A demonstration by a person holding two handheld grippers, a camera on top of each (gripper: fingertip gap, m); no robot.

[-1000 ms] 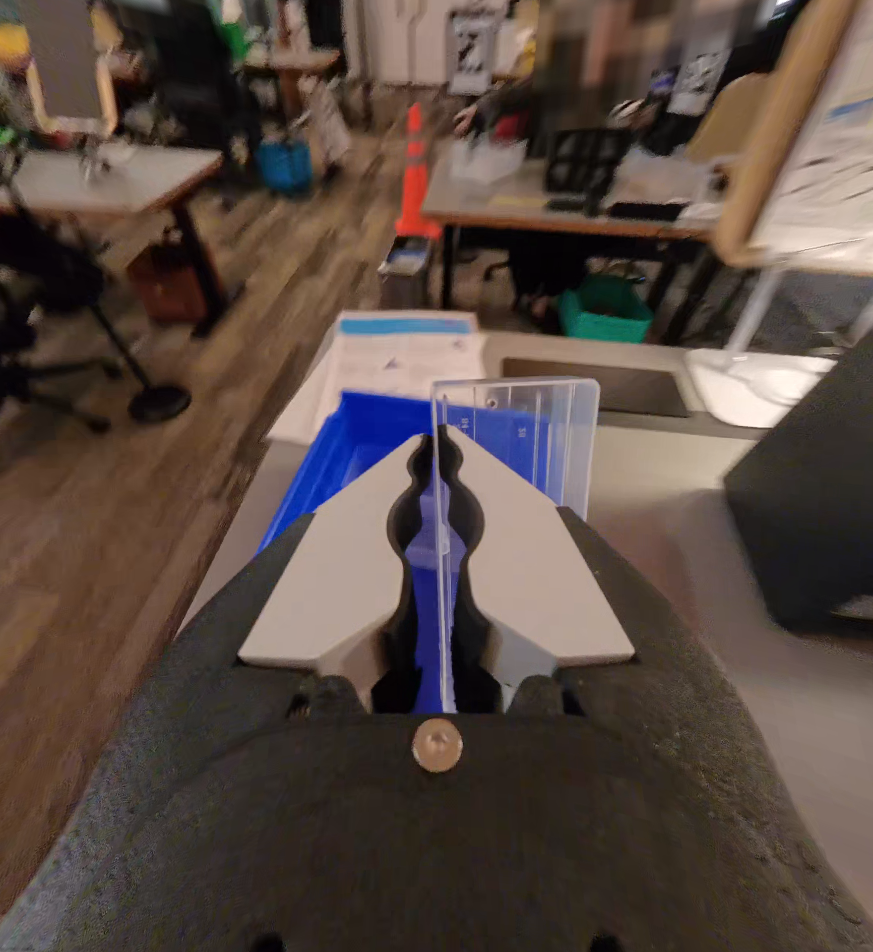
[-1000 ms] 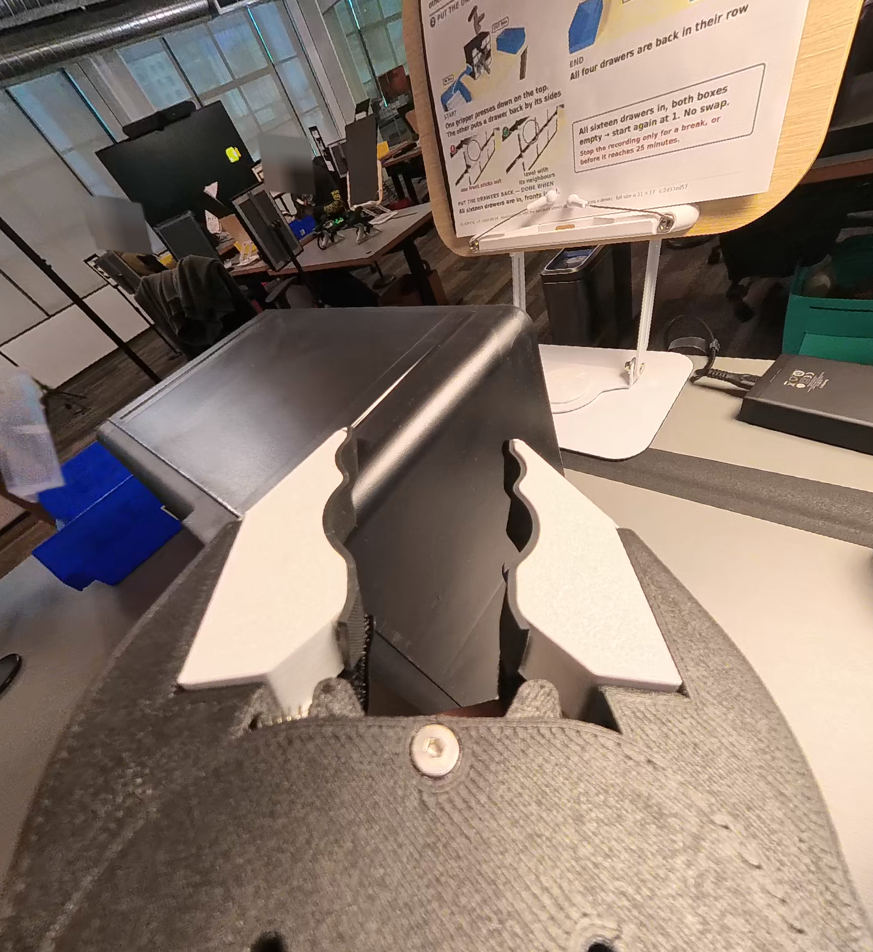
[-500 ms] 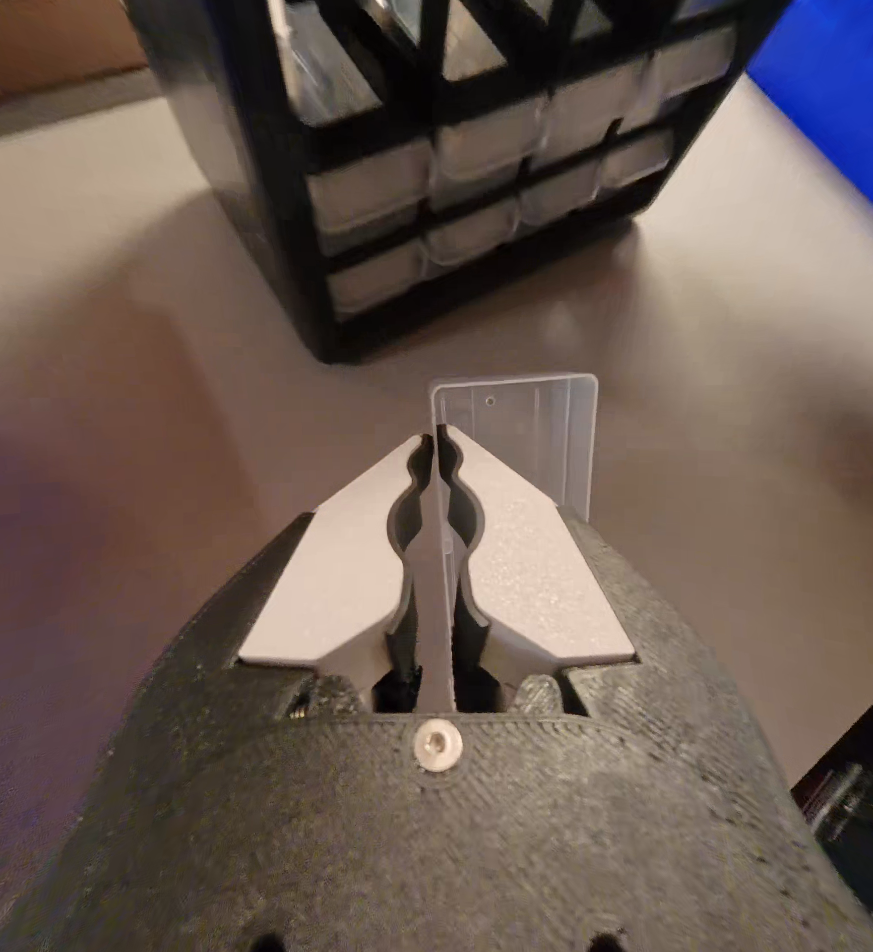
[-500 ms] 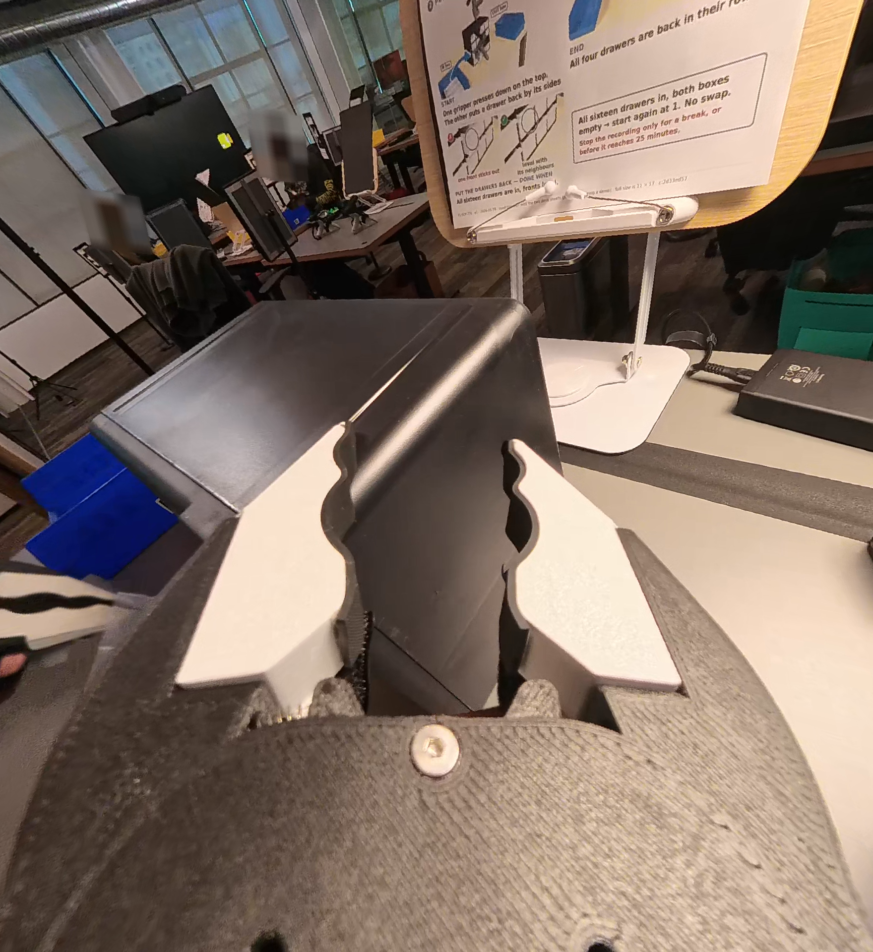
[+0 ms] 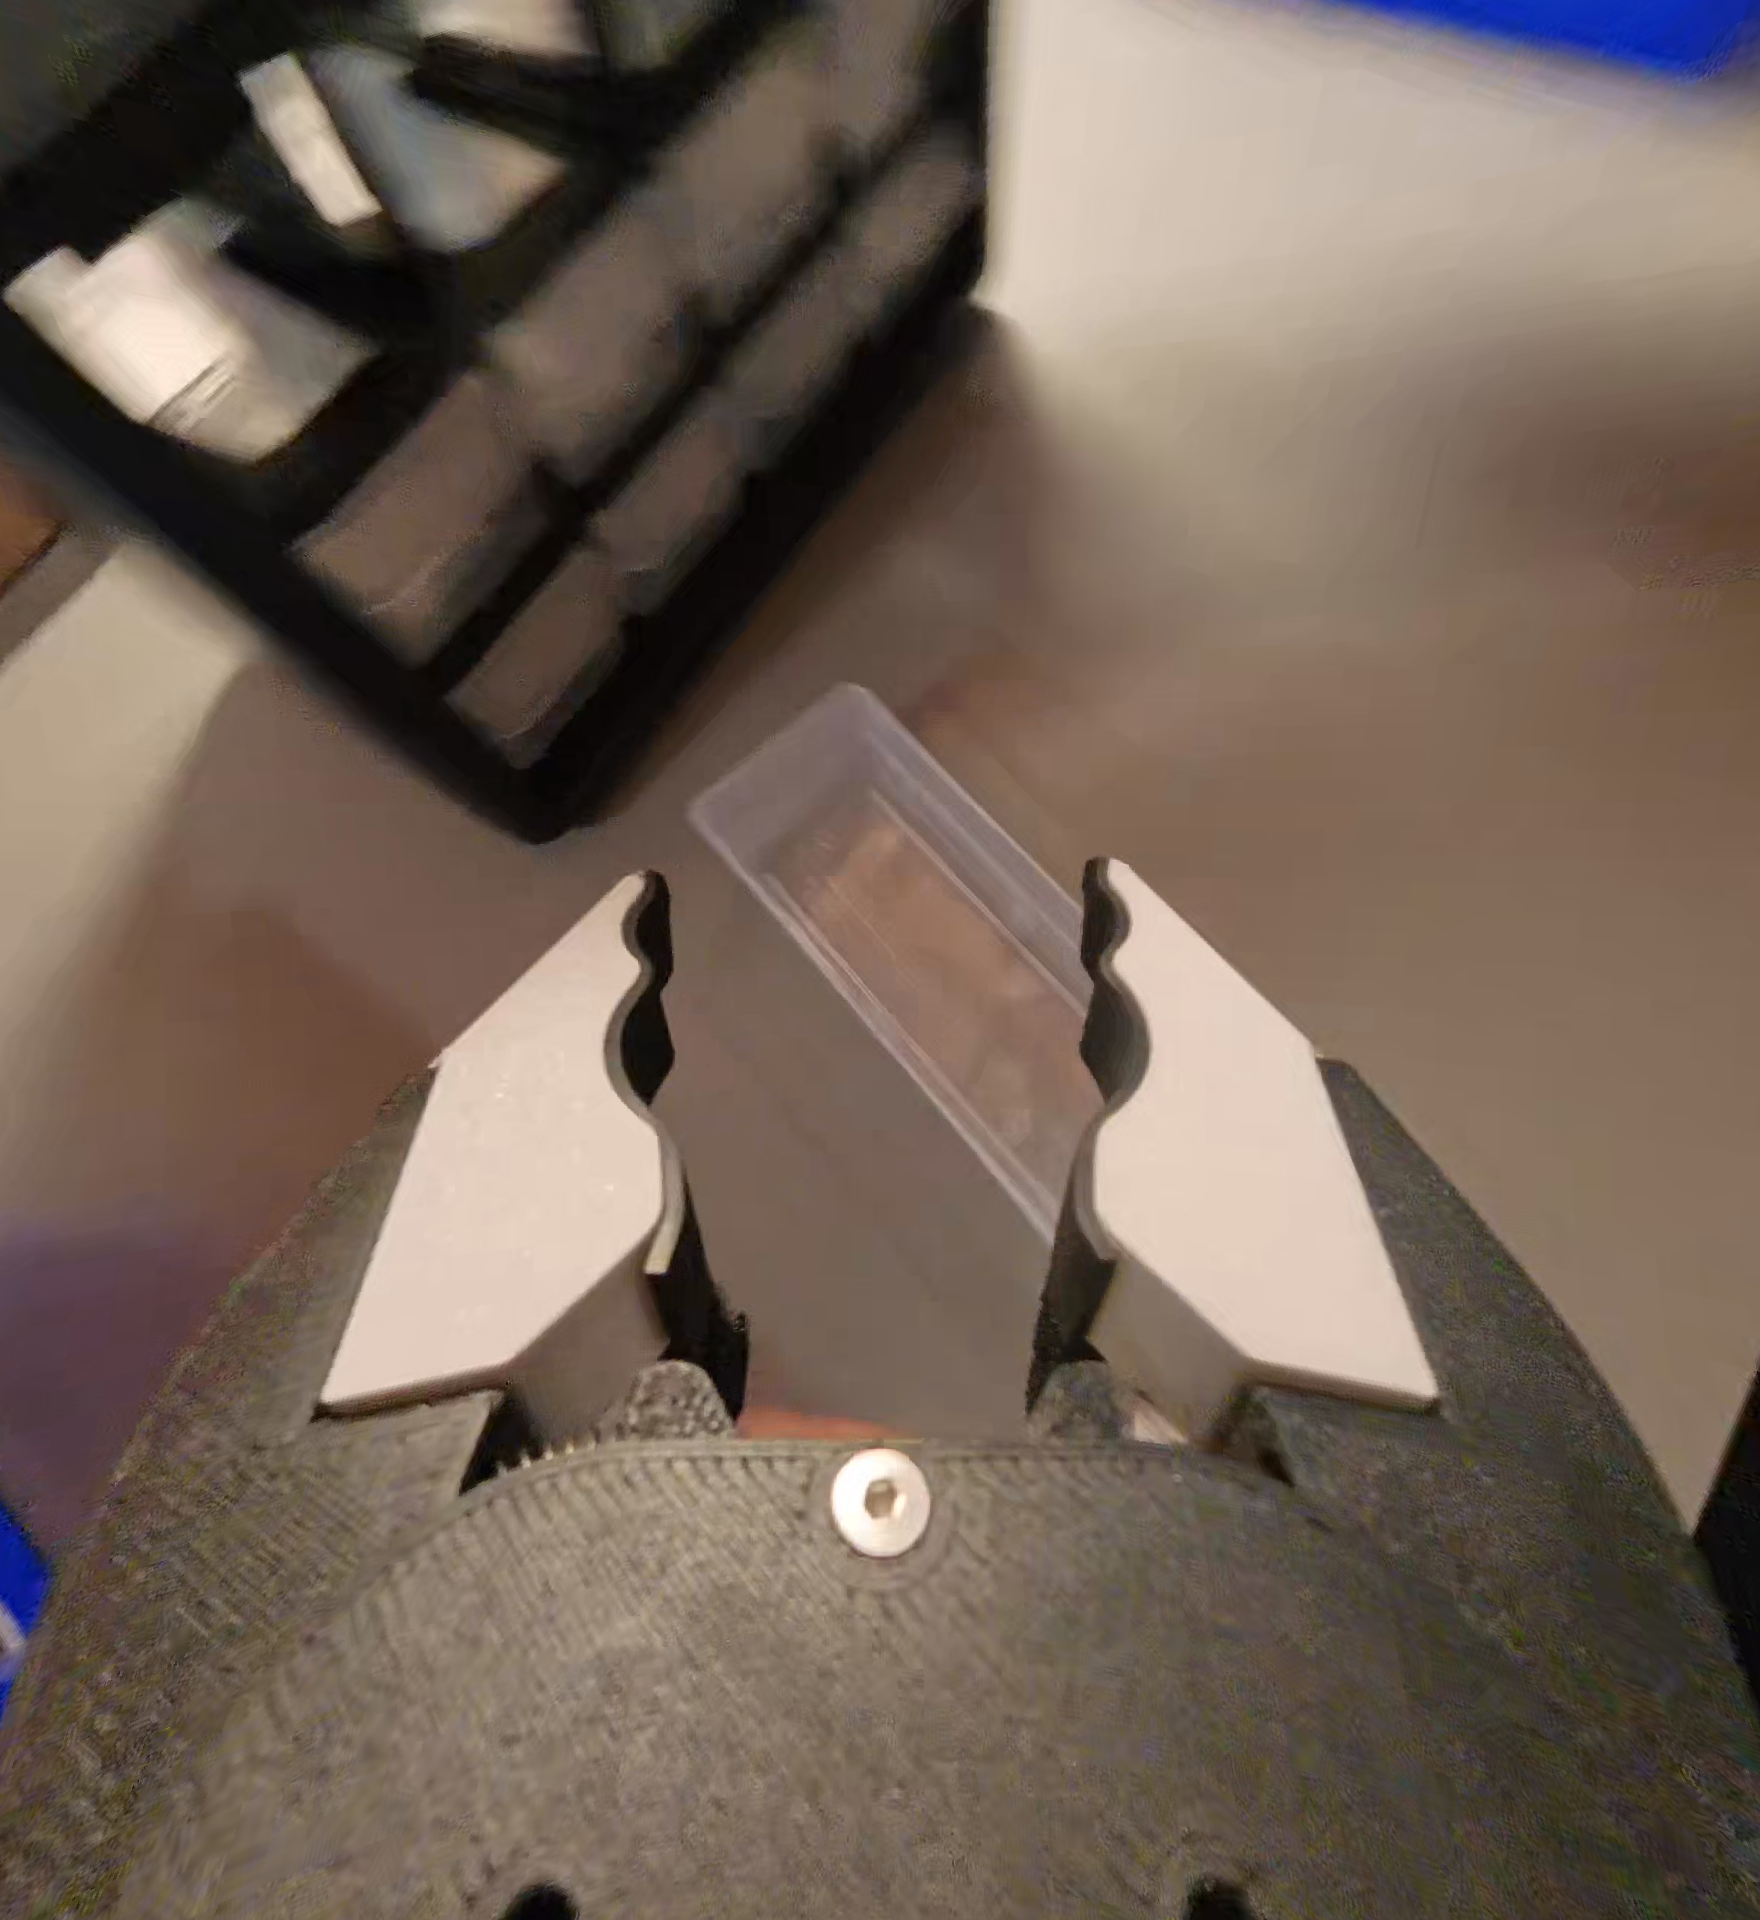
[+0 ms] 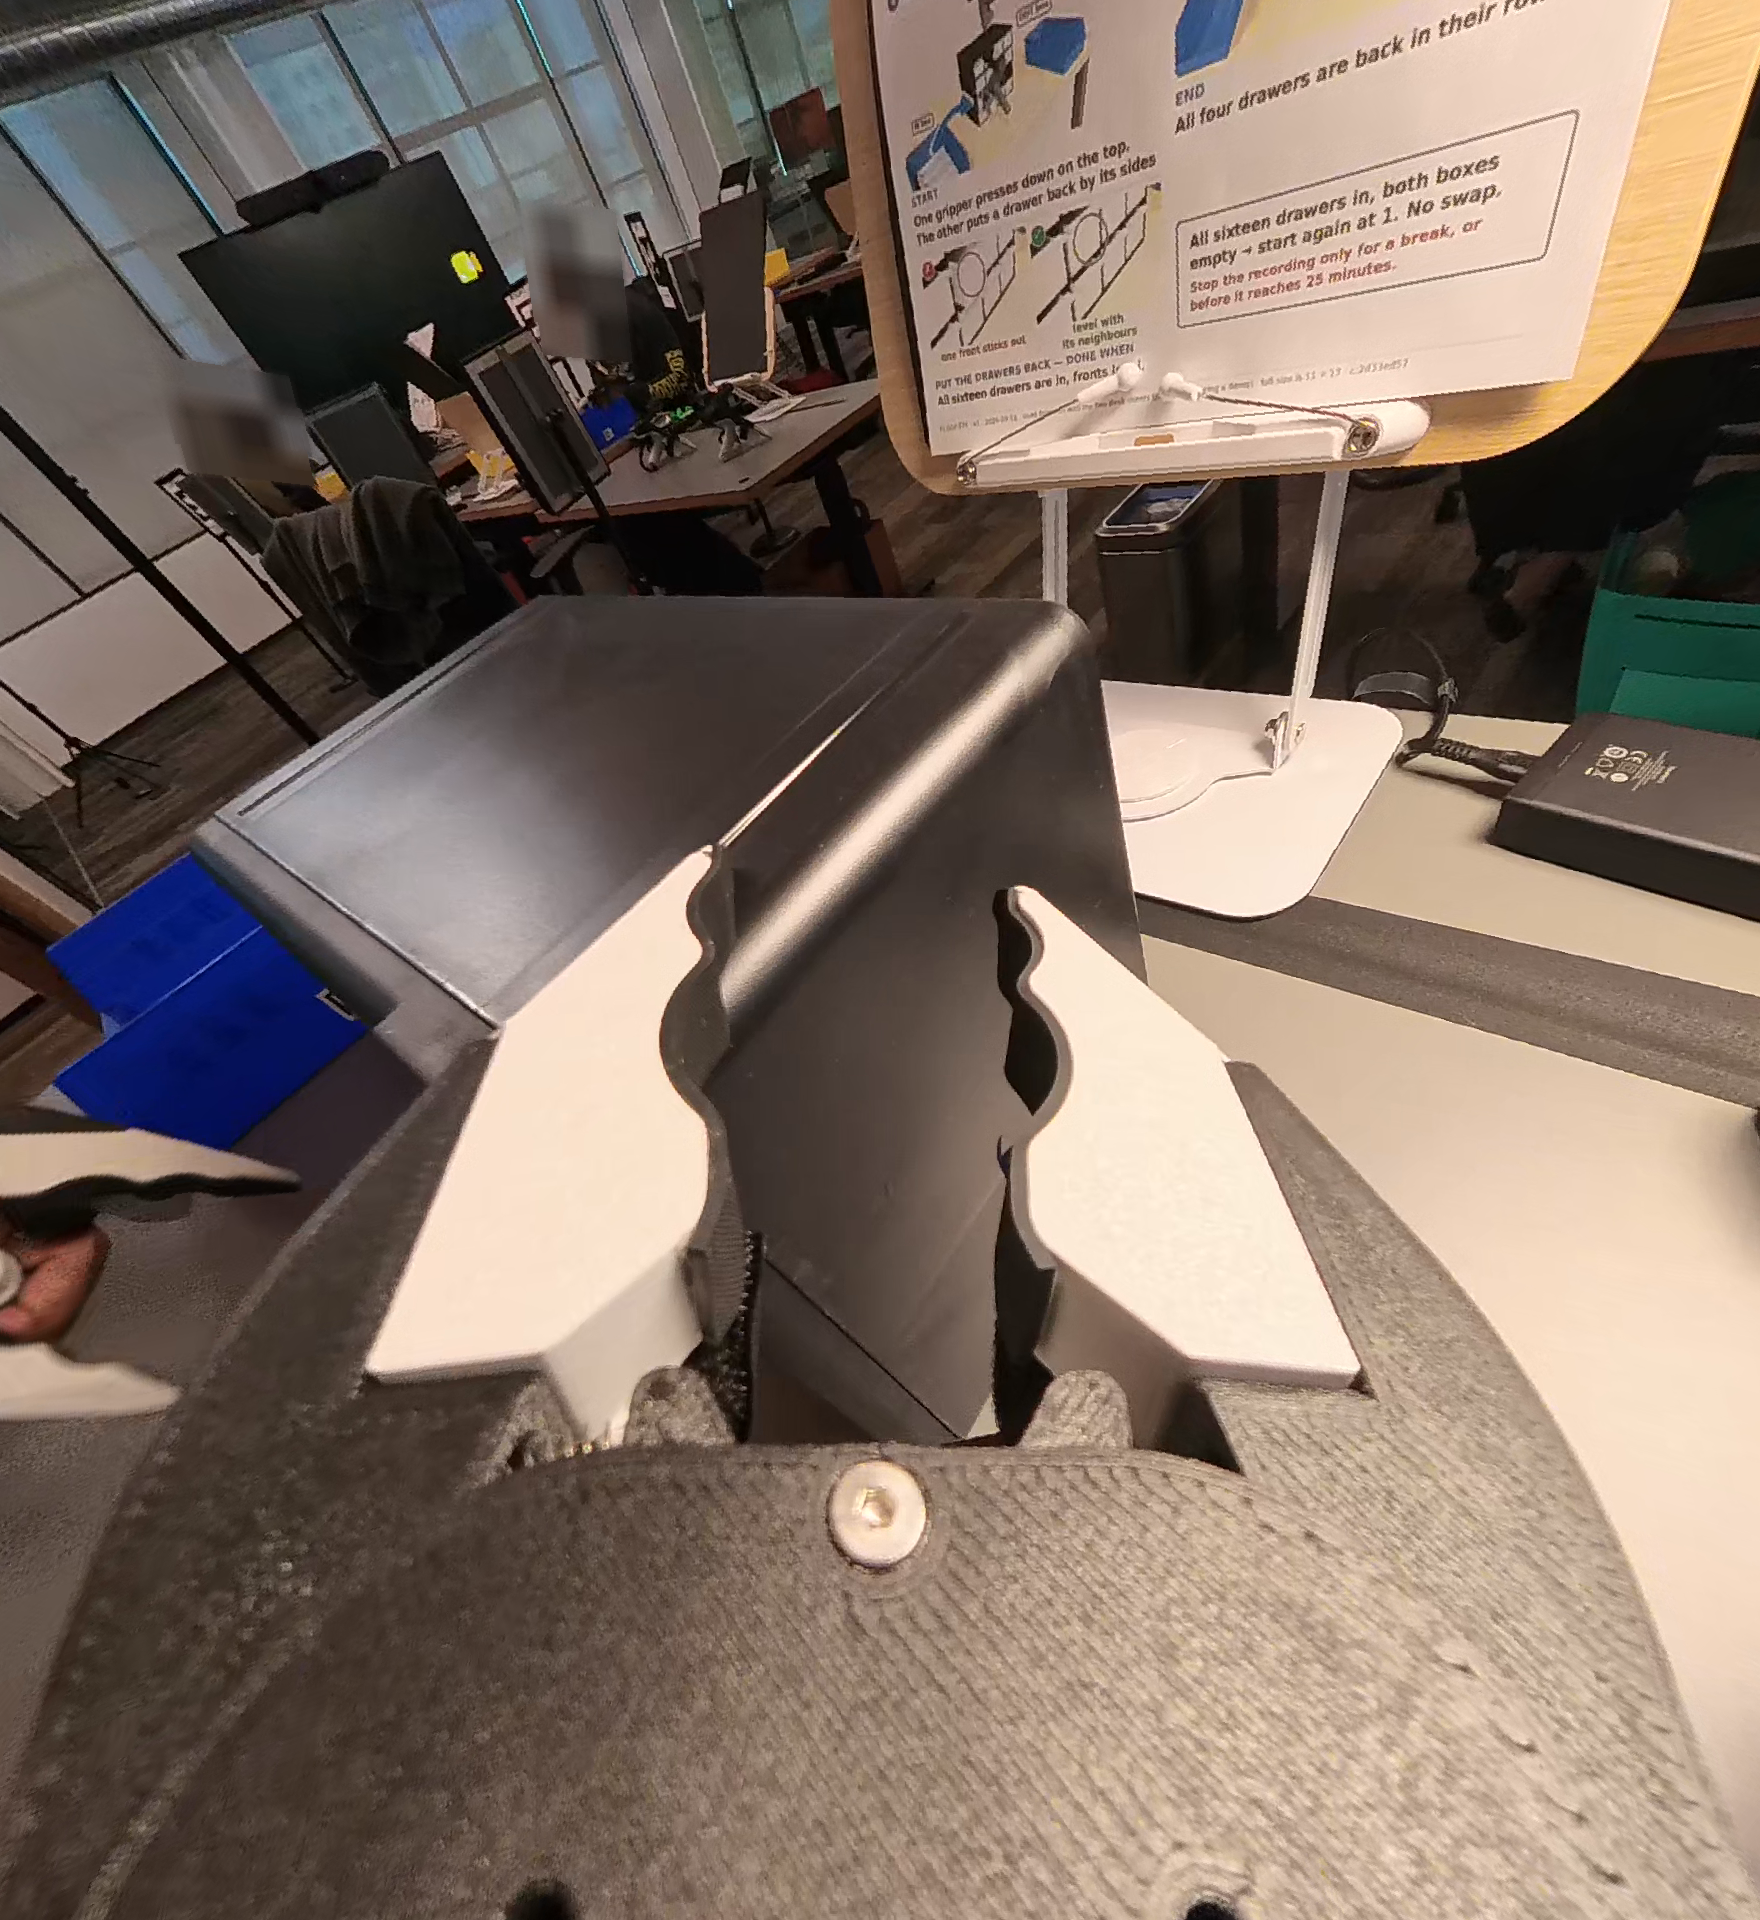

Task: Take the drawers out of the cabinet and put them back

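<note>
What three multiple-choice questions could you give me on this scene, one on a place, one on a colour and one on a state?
1. Where does the clear drawer lie?
A. inside the cabinet
B. on the table in front of the cabinet
C. in the blue bin

2. What colour is the cabinet?
A. black
B. white
C. green

3. How do the left gripper jaws stand?
A. shut on the drawer
B. shut on nothing
C. open, with a gap on the drawer's left

Answers:
1 B: the drawer rests on the grey table, clear of the cabinet's frame.
2 A: its top and side are black.
3 C: the left finger stands well apart from the drawer.
</note>
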